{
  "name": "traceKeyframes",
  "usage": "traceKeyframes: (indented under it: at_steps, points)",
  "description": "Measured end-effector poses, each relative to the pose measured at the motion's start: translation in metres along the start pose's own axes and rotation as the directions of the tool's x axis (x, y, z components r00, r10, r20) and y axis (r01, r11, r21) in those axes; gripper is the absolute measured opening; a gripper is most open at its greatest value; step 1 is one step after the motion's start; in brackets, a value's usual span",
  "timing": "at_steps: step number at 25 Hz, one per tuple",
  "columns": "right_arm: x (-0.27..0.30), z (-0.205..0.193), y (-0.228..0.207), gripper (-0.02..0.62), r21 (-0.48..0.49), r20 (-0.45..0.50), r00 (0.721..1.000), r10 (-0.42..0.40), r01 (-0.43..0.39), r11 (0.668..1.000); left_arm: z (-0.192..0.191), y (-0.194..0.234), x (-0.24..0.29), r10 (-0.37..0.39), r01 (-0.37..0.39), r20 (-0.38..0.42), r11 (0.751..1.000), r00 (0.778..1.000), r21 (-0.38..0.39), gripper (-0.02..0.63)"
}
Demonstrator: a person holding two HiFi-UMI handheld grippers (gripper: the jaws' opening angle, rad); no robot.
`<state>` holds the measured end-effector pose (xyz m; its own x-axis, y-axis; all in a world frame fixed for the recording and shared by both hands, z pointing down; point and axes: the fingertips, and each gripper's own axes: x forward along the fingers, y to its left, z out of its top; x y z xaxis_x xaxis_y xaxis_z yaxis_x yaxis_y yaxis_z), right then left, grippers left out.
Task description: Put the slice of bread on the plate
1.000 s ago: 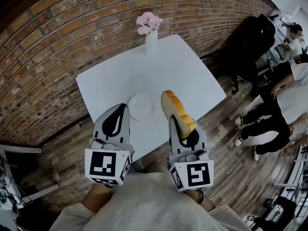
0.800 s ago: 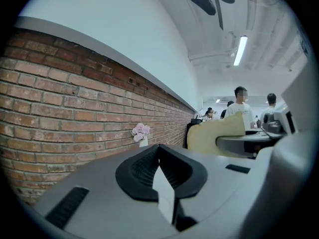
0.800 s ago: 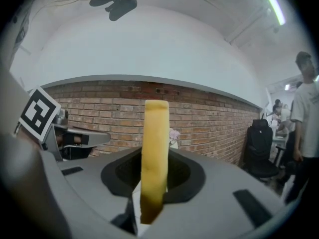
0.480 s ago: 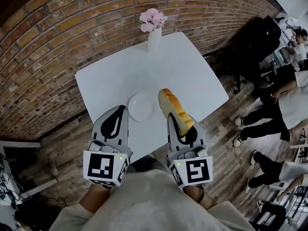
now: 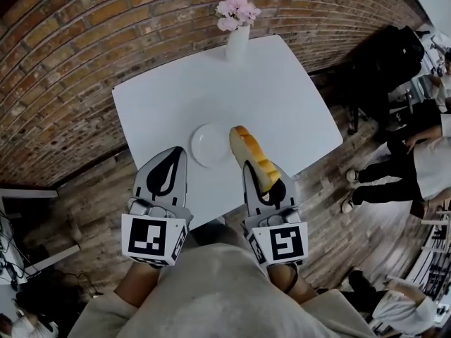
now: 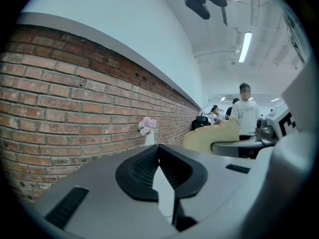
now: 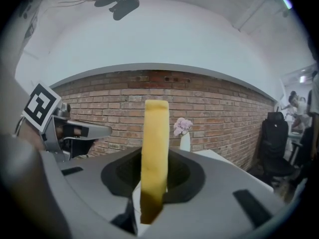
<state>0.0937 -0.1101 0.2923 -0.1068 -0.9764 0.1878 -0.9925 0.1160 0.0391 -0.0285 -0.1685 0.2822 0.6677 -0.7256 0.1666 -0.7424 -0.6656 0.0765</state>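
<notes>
A slice of bread (image 5: 253, 157) with a golden crust stands on edge between the jaws of my right gripper (image 5: 262, 183), which is shut on it; the right gripper view shows the slice of bread (image 7: 154, 153) upright and edge-on. Its far end hangs just right of a small white plate (image 5: 209, 144) on the white table (image 5: 176, 97). My left gripper (image 5: 165, 171) hovers at the table's near edge, left of the plate, jaws shut with nothing between them; in its own view the left gripper (image 6: 159, 158) shows its pads meeting.
A white vase with pink flowers (image 5: 237, 28) stands at the table's far edge by the brick wall (image 5: 63, 55). People (image 5: 416, 160) and a black chair (image 5: 384, 62) are off to the right on the wooden floor.
Both grippers have moved slightly forward and down toward the table, the bread's tip coming closer beside the plate. The grip on the bread is unchanged.
</notes>
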Motion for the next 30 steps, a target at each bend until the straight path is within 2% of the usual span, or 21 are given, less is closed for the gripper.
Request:
traceKeyframes:
  at_steps: [16, 30]
  points:
    - [0.027, -0.035, 0.016, 0.092, 0.011, -0.027, 0.996, 0.084, -0.083, 0.996, -0.019, 0.007, -0.003, 0.033, -0.033, -0.022, 0.999, 0.999, 0.005, 0.011]
    - [0.056, -0.067, 0.015, 0.092, 0.036, -0.052, 0.987, 0.152, -0.15, 0.988, -0.047, 0.005, 0.012, 0.055, -0.055, -0.09, 0.998, 0.994, -0.001, 0.011]
